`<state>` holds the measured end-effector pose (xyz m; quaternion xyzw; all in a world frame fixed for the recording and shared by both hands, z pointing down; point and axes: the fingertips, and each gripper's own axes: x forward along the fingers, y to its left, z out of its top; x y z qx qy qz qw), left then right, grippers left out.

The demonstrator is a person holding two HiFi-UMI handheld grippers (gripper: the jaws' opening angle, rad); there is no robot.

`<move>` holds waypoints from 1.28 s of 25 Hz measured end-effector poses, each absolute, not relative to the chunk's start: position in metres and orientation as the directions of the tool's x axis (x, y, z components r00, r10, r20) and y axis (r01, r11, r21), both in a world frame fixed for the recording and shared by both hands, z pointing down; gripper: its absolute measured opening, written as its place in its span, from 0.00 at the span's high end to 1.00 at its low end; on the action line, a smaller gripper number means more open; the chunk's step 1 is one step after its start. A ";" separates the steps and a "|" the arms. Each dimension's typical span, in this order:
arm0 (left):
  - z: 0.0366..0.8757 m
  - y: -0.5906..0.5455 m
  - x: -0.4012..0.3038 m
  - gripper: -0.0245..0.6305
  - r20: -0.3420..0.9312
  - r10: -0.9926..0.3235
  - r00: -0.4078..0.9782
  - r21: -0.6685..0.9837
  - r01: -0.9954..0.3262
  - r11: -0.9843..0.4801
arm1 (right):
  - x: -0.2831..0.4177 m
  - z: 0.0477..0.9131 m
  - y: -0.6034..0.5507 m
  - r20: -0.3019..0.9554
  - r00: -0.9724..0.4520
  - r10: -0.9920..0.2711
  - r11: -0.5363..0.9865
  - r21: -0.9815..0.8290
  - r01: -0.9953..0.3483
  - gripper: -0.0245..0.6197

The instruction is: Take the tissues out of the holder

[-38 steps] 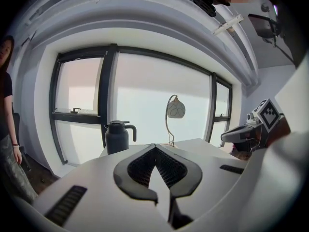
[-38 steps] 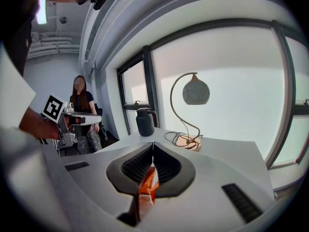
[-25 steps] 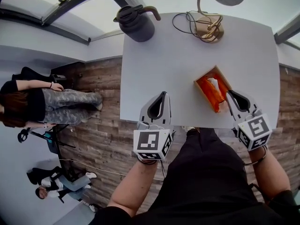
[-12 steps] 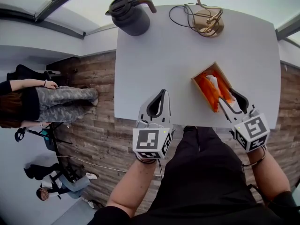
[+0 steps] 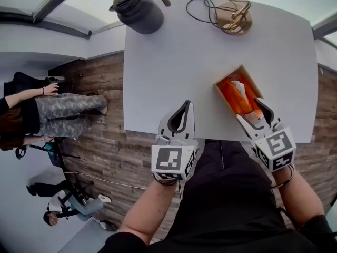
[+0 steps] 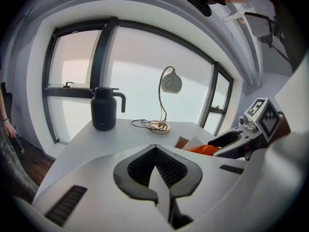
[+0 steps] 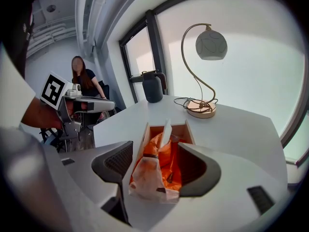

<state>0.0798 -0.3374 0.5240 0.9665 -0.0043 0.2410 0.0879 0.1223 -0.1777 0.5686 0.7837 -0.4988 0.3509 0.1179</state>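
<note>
A wooden holder (image 5: 227, 77) lies on the white table (image 5: 174, 62), with an orange tissue pack (image 5: 234, 96) inside it and a white sheet (image 5: 239, 87) sticking up. My right gripper (image 5: 251, 112) is at the holder's near end. In the right gripper view its jaws are opening, and the right gripper (image 7: 157, 151) stands wide around the crumpled near end of the pack (image 7: 164, 149). The pads do not press on it. The holder (image 7: 188, 131) runs away from the jaws. My left gripper (image 5: 185, 107) hovers at the table's near edge, shut and empty. In its own view the left gripper (image 6: 155, 149) is shut too.
A black jug (image 5: 137, 12) stands at the table's far left corner. A brass lamp base with a coiled cable (image 5: 234, 17) sits at the far right. People (image 5: 47, 115) sit on the wooden floor to the left. The table's near edge runs just under both grippers.
The right gripper's jaws have gone from shut to wide open around the near end of the tissue pack. The left gripper has kept its place.
</note>
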 end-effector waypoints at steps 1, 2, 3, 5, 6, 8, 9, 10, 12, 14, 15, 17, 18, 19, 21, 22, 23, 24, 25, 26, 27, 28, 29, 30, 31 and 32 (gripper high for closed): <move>0.527 -0.338 0.078 0.96 0.472 0.034 0.881 0.165 -0.051 -0.985 | 0.122 0.572 -0.177 0.674 0.258 -0.692 -0.478 -0.161 -0.863 0.55; 0.529 -0.339 0.076 0.96 0.478 0.032 0.878 0.164 -0.053 -0.985 | 0.121 0.575 -0.177 0.681 0.260 -0.685 -0.483 -0.157 -0.862 0.55; 0.532 -0.341 0.074 0.96 0.484 0.030 0.875 0.164 -0.057 -0.985 | 0.122 0.577 -0.177 0.687 0.263 -0.677 -0.487 -0.151 -0.860 0.55; 0.537 -0.342 0.071 0.96 0.496 0.030 0.868 0.166 -0.061 -0.984 | 0.124 0.583 -0.176 0.699 0.274 -0.660 -0.498 -0.134 -0.857 0.55; 0.539 -0.342 0.070 0.96 0.501 0.032 0.865 0.167 -0.060 -0.984 | 0.126 0.585 -0.175 0.705 0.280 -0.652 -0.505 -0.128 -0.853 0.55; 0.543 -0.341 0.069 0.96 0.507 0.036 0.861 0.169 -0.058 -0.984 | 0.128 0.590 -0.175 0.724 0.284 -0.629 -0.515 -0.115 -0.849 0.55; 0.543 -0.341 0.069 0.96 0.509 0.038 0.860 0.171 -0.057 -0.984 | 0.128 0.592 -0.175 0.734 0.281 -0.618 -0.516 -0.109 -0.850 0.55; 0.544 -0.341 0.069 0.96 0.510 0.040 0.859 0.172 -0.056 -0.984 | 0.128 0.594 -0.175 0.744 0.276 -0.608 -0.514 -0.104 -0.852 0.55; 0.546 -0.341 0.071 0.96 0.510 0.044 0.859 0.174 -0.054 -0.983 | 0.128 0.599 -0.176 0.760 0.263 -0.595 -0.504 -0.098 -0.858 0.55; 0.547 -0.340 0.072 0.96 0.508 0.049 0.860 0.180 -0.050 -0.982 | 0.126 0.601 -0.177 0.765 0.243 -0.596 -0.490 -0.106 -0.865 0.55; 0.547 -0.340 0.073 0.96 0.506 0.052 0.861 0.182 -0.048 -0.982 | 0.126 0.602 -0.178 0.765 0.234 -0.600 -0.482 -0.113 -0.869 0.55; 0.547 -0.341 0.073 0.96 0.505 0.054 0.862 0.182 -0.045 -0.982 | 0.125 0.603 -0.179 0.766 0.224 -0.602 -0.475 -0.119 -0.872 0.56; 0.546 -0.342 0.073 0.96 0.504 0.053 0.862 0.180 -0.045 -0.983 | 0.125 0.604 -0.179 0.769 0.225 -0.598 -0.475 -0.114 -0.872 0.56; 0.546 -0.343 0.072 0.96 0.504 0.052 0.862 0.178 -0.045 -0.983 | 0.125 0.605 -0.178 0.774 0.229 -0.591 -0.476 -0.105 -0.873 0.60; 0.545 -0.345 0.071 0.96 0.504 0.049 0.862 0.174 -0.046 -0.984 | 0.125 0.606 -0.175 0.781 0.238 -0.577 -0.475 -0.084 -0.876 0.73; 0.545 -0.345 0.071 0.96 0.503 0.048 0.863 0.174 -0.047 -0.984 | 0.125 0.607 -0.175 0.783 0.241 -0.574 -0.474 -0.077 -0.877 0.77; 0.545 -0.345 0.070 0.96 0.502 0.048 0.863 0.174 -0.047 -0.984 | 0.125 0.607 -0.175 0.783 0.243 -0.573 -0.474 -0.074 -0.878 0.81; 0.544 -0.344 0.070 0.96 0.501 0.050 0.864 0.175 -0.045 -0.984 | 0.126 0.608 -0.175 0.782 0.245 -0.573 -0.473 -0.071 -0.878 0.83; 0.544 -0.344 0.070 0.96 0.500 0.052 0.865 0.174 -0.042 -0.984 | 0.127 0.607 -0.176 0.781 0.248 -0.573 -0.472 -0.067 -0.879 0.83; 0.544 -0.343 0.069 0.96 0.499 0.054 0.865 0.174 -0.039 -0.984 | 0.127 0.607 -0.177 0.780 0.252 -0.572 -0.471 -0.061 -0.880 0.85; 0.544 -0.343 0.069 0.96 0.498 0.056 0.865 0.174 -0.037 -0.984 | 0.127 0.606 -0.177 0.779 0.258 -0.572 -0.471 -0.054 -0.880 0.87; 0.544 -0.342 0.068 0.96 0.498 0.057 0.865 0.174 -0.036 -0.984 | 0.127 0.604 -0.177 0.778 0.264 -0.571 -0.471 -0.047 -0.881 0.88; 0.543 -0.341 0.068 0.96 0.497 0.058 0.866 0.176 -0.035 -0.984 | 0.127 0.601 -0.177 0.776 0.268 -0.571 -0.471 -0.042 -0.881 0.89; 0.542 -0.341 0.068 0.96 0.493 0.059 0.868 0.177 -0.033 -0.984 | 0.128 0.599 -0.177 0.775 0.272 -0.571 -0.470 -0.037 -0.882 0.90; 0.540 -0.340 0.068 0.96 0.489 0.062 0.870 0.178 -0.030 -0.984 | 0.128 0.597 -0.176 0.774 0.274 -0.571 -0.468 -0.033 -0.883 0.90; 0.537 -0.338 0.069 0.96 0.483 0.066 0.873 0.178 -0.025 -0.984 | 0.128 0.596 -0.176 0.773 0.276 -0.571 -0.466 -0.029 -0.884 0.91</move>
